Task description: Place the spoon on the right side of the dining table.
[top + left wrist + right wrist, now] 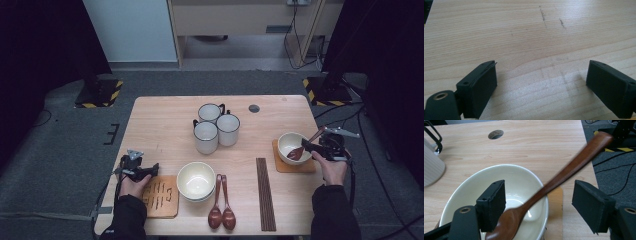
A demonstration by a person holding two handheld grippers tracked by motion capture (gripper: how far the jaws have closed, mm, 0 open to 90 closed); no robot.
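Note:
A cream bowl (286, 141) sits on a wooden coaster (280, 167) at the table's right side. A dark brown wooden spoon (300, 150) leans in it, scoop down in the bowl (474, 185) and handle rising over the rim to the right. My right gripper (311, 147) is at the bowl's right edge. In the right gripper view its jaws (538, 186) stand wide on either side of the spoon (564, 173), and neither pad presses on it. My left gripper (152, 170) rests low at the table's left, open (541, 65) over bare wood.
Three white mugs (215, 127) stand at the table's back centre. Stacked cream bowls (196, 180), two brown spoons (222, 202) and dark chopsticks (265, 192) lie along the front. A second coaster (160, 197) lies beside my left hand. A cable hole (254, 108) is at the back.

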